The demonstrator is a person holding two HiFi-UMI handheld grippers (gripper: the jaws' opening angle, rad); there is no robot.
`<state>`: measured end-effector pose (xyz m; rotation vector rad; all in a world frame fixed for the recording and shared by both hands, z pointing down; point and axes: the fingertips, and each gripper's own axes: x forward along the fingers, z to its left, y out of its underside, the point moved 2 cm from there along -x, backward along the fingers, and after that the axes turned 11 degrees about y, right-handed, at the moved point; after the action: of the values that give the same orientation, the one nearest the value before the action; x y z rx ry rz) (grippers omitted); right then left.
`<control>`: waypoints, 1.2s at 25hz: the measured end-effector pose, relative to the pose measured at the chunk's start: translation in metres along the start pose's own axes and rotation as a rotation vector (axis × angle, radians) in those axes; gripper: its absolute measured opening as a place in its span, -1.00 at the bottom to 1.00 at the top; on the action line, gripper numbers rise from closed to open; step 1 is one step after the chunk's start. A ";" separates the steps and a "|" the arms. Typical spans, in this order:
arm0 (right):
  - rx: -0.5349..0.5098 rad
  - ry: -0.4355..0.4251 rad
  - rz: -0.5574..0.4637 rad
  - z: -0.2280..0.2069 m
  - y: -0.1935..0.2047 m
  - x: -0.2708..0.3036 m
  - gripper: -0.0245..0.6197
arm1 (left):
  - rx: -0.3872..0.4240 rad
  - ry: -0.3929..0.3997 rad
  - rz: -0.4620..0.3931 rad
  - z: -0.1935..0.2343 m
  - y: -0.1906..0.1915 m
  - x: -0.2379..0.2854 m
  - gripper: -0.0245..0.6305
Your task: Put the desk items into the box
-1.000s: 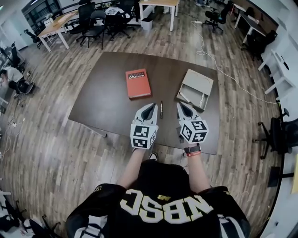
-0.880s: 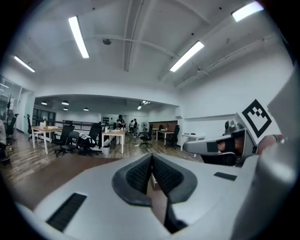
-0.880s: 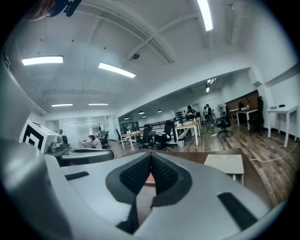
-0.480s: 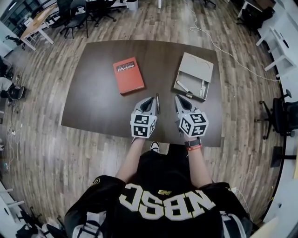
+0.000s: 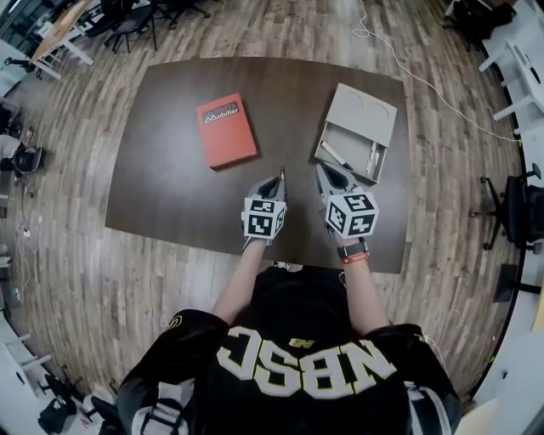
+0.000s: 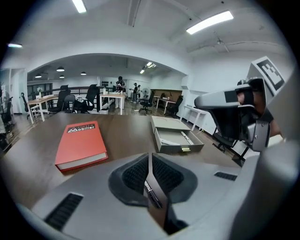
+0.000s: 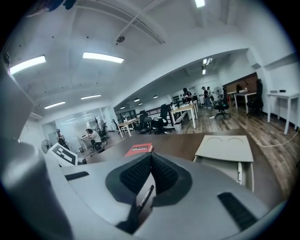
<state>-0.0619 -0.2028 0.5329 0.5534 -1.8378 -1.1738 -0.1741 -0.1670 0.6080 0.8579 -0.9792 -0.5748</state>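
On the dark table a black pen [image 5: 282,174] lies between my two grippers. My left gripper [image 5: 274,182] is shut and empty, with its tips just left of the pen. The pen [image 6: 151,191] shows through the slit under the jaws. My right gripper [image 5: 322,170] is to the right of the pen, also shut and empty, and the pen [image 7: 145,197] shows below it too. The open grey box [image 5: 353,144], with two pens inside and its lid [image 5: 365,112] behind it, stands just beyond the right gripper. A red book [image 5: 225,130] lies at the far left.
The table's near edge [image 5: 212,244] runs just behind both grippers, with wood floor all round. Office desks and chairs [image 5: 127,21] stand far off at the back left. The book [image 6: 80,144] and the box [image 6: 177,140] both lie ahead of the left gripper.
The head view has tilted down, so the table sits higher in the picture. My left gripper has drawn closer to the pen. Both grippers have stayed shut.
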 end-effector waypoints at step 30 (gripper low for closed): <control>0.050 0.012 0.137 -0.035 0.048 0.045 -0.90 | -0.028 -0.065 0.246 0.033 0.085 0.073 -0.58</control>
<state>-0.0523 -0.2312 0.6008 0.4537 -1.8685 -1.0338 -0.1663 -0.1867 0.7232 0.6850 -1.1145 -0.4060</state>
